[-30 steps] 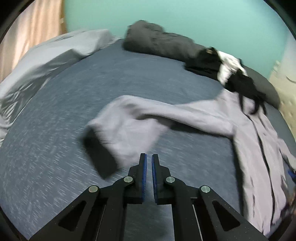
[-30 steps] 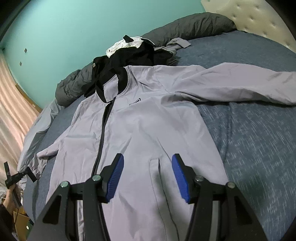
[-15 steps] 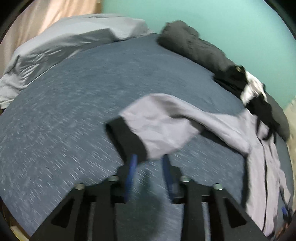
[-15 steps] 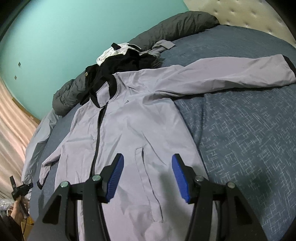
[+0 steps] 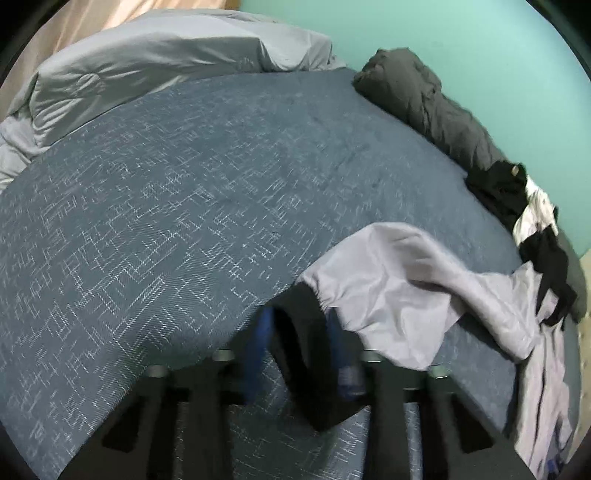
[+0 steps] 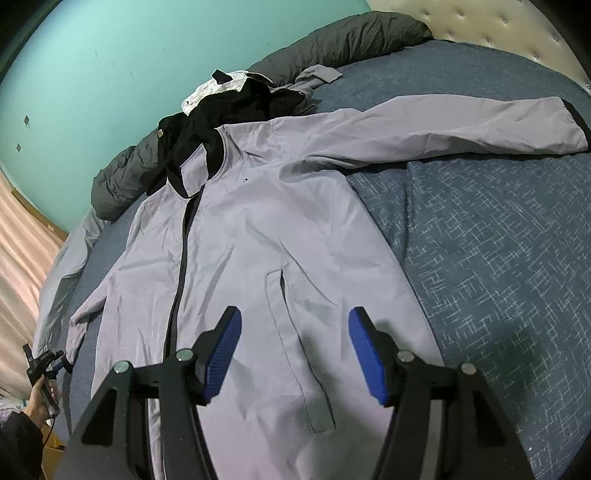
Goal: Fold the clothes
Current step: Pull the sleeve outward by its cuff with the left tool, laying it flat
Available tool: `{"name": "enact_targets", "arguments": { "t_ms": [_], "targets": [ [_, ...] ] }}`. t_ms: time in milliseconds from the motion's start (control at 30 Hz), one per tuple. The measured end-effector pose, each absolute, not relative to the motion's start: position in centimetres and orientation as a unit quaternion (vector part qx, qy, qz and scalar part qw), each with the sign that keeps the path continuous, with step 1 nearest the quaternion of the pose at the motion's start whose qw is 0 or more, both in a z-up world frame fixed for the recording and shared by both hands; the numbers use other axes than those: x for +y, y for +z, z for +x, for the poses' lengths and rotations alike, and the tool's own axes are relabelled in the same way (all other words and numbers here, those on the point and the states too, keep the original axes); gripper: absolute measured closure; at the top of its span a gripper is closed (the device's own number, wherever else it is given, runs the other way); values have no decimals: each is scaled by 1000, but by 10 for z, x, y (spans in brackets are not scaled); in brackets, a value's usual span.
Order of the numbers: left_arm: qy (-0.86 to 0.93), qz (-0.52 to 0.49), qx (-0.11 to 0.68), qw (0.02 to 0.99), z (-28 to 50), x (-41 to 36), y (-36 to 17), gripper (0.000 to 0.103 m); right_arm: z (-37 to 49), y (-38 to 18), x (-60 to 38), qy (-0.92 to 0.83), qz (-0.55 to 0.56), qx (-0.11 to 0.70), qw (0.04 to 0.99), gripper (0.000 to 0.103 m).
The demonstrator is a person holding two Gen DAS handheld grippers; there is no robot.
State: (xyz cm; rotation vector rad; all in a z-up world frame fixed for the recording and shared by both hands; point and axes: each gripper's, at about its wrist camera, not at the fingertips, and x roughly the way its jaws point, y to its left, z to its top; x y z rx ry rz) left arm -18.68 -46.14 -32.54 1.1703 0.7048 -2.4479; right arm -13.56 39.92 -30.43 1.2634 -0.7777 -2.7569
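Observation:
A pale grey jacket (image 6: 258, 229) with a black zip lies front-up on the blue bed cover (image 6: 498, 240). Its right sleeve (image 6: 443, 133) stretches out flat to a black cuff (image 6: 576, 122). The other sleeve (image 5: 399, 280) lies rumpled in the left wrist view, and its black cuff (image 5: 306, 332) sits between my left gripper's (image 5: 299, 343) blurred blue pads. Those jaws are closing, with a little gap still showing beside the cuff. My right gripper (image 6: 295, 354) hovers over the jacket's lower front by the pocket, its jaws opening with nothing between them.
A dark grey rolled quilt (image 5: 424, 96) lies along the teal wall, with black and white clothes (image 5: 517, 195) piled at the jacket's collar. A pale grey duvet (image 5: 147, 62) is bunched at the bed's far left. A tufted headboard (image 6: 498, 22) stands behind. A hand (image 6: 40, 391) shows at lower left.
My left gripper has swung over and down to the sleeve's black cuff, its jaws going from shut to apart around it. The right gripper drifted slightly and its jaws stand a little wider.

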Motion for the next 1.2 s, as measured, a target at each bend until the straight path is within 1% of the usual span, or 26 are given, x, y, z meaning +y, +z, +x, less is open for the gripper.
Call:
{"name": "enact_targets", "arguments": {
  "t_ms": [33,67,233,333,433,500,600,700,867,933,1067,1200],
  "targets": [
    [-863,410,247,163,-186,-460,-324,98,-137,-305,398,-880,405,-249,6,41],
    [-865,408,246,157,-184,-459,-323,99,-137,-306,398,-879,407,-250,7,41],
    [-893,382,195,136,-167,-438,-293,100,-133,-305,397,-879,402,-256,10,41],
    [-914,371,129,101,-154,-409,-269,100,-129,-301,400,-881,395,-261,9,41],
    [-919,374,106,68,-141,-382,-255,100,-125,-297,403,-883,384,-271,8,41],
    [-921,376,83,51,-133,-362,-249,100,-122,-294,405,-882,378,-281,10,41],
    [-922,387,14,23,-127,-320,-249,100,-118,-290,405,-881,371,-292,15,41],
    [-916,402,-17,2,-119,-295,-252,100,-112,-283,405,-883,365,-293,20,41],
    [-910,414,-20,19,-105,-297,-252,100,-100,-269,413,-888,350,-298,21,41],
    [-906,421,-35,36,-100,-304,-251,100,-96,-265,415,-889,347,-299,21,41],
    [-894,432,-76,88,-104,-327,-247,100,-92,-262,418,-890,343,-299,20,41],
    [-884,435,-92,141,-108,-356,-240,100,-92,-261,414,-889,344,-300,23,41]
  ]
}}
